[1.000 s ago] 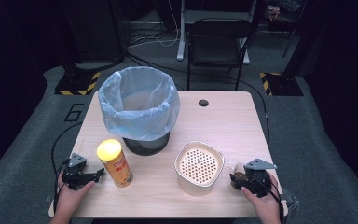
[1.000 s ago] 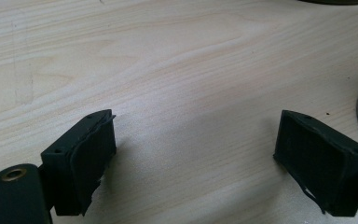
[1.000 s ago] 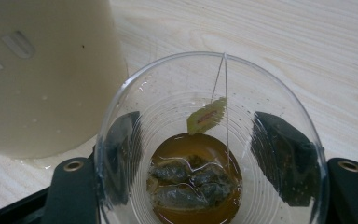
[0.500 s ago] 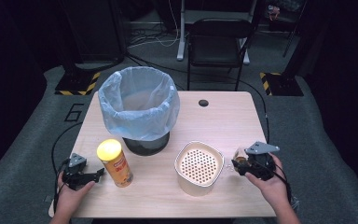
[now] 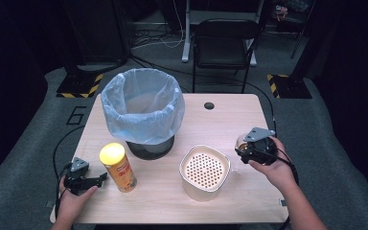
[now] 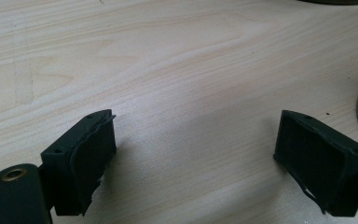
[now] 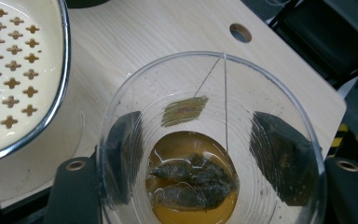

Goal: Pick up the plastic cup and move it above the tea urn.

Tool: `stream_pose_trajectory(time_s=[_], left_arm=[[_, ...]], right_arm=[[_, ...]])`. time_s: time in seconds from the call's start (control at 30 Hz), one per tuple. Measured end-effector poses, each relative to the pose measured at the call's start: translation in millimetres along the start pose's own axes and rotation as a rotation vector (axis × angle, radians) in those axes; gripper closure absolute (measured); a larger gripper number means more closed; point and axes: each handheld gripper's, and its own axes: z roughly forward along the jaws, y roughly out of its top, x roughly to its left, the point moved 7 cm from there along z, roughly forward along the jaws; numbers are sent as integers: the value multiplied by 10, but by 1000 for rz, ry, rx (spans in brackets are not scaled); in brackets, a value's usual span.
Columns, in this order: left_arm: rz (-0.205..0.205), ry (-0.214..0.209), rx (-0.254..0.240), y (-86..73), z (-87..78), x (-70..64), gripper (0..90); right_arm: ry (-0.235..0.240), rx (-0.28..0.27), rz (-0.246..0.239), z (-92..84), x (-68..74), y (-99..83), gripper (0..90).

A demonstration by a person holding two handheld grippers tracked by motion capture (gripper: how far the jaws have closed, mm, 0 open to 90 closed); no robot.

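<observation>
high view: black bin lined with a pale blue plastic bag [image 5: 142, 108], inside not discernible. cream square container with a perforated insert [image 5: 204, 171] beside it. yellow-lidded snack tube [image 5: 118, 166] upright. right tongs [image 5: 243, 148] raised above the light wooden surface [image 5: 220, 120].

left gripper view: left tongs [image 6: 193, 154] released, bare surface between.

right gripper view: right tongs clenched on a clear plastic cup [image 7: 209, 140] holding amber liquid and a tea bag [image 7: 191, 184].

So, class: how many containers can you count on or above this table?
4: the lined bin at the back, the yellow-lidded can front left, the cream strainer pot front centre, and the clear cup with a tea bag, held in the right tool.
</observation>
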Motion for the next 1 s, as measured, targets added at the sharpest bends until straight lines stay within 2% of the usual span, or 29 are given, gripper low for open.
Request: stream_pose_trajectory(time_s=[0.1, 0.13, 0.27, 0.4, 0.67, 0.8, 1.0], left_arm=[[-1, 0, 0, 0, 0, -1, 120], [-1, 0, 0, 0, 0, -1, 120], [-1, 0, 0, 0, 0, -1, 120], [-1, 0, 0, 0, 0, 0, 120], [-1, 0, 0, 0, 0, -1, 120], [-3, -1, 2, -2, -1, -3, 119], [-1, 0, -1, 0, 1, -1, 120]], right_arm=[[-4, -12, -31, 21, 34, 69, 342], [-13, -12, -67, 28, 25, 94, 342], [-41, -21, -119, 40, 29, 174, 343], [-86, -17, -204, 33, 47, 265, 343], [-118, -49, -254, 44, 84, 377, 343], [-128, -28, -306, 77, 101, 389, 343], [-117, -38, -305, 110, 152, 420, 343]])
